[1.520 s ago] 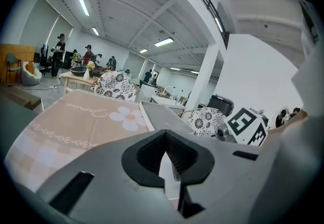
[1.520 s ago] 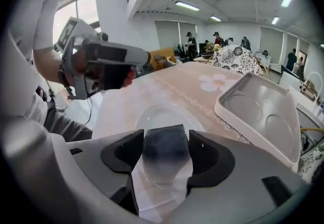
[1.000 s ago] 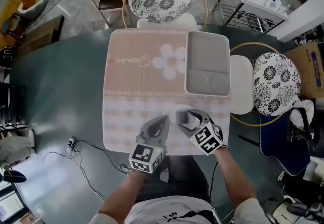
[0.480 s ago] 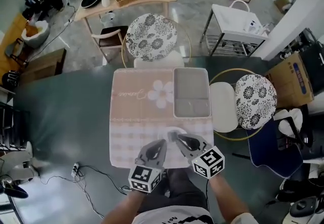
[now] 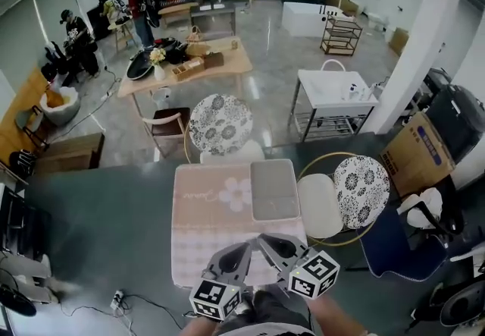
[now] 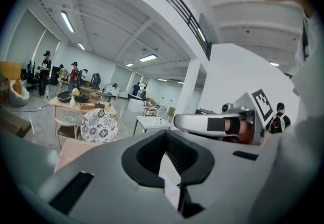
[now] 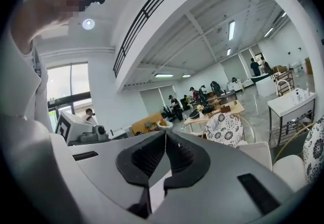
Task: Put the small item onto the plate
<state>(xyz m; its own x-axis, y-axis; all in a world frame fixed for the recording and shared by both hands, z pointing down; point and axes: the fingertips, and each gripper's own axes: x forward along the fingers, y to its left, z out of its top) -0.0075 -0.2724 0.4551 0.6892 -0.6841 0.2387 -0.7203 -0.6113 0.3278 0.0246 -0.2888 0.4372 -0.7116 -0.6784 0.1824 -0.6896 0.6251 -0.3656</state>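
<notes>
The plate is a grey rectangular tray (image 5: 274,189) lying on the right side of a pink placemat (image 5: 204,221) with a flower print. Both grippers hover over the mat's near edge, side by side and well short of the tray. My left gripper (image 5: 244,248) (image 6: 164,133) has its jaws together with nothing between them. The jaws of my right gripper (image 5: 263,239) (image 7: 165,133) are closing and now meet tip to tip, also with nothing between them. I cannot make out the small item in any view.
The mat lies on a dark green table (image 5: 98,213). Behind it stands a chair with a flower-patterned cushion (image 5: 220,124); to the right are a white seat (image 5: 320,205) and another patterned cushion (image 5: 361,181). A cable (image 5: 121,300) trails at front left. People stand far back.
The head view has tipped up, so the table looks smaller and more of the room shows. My right gripper's jaws went from wide open to shut. Both grippers now sit nearer the mat's front edge.
</notes>
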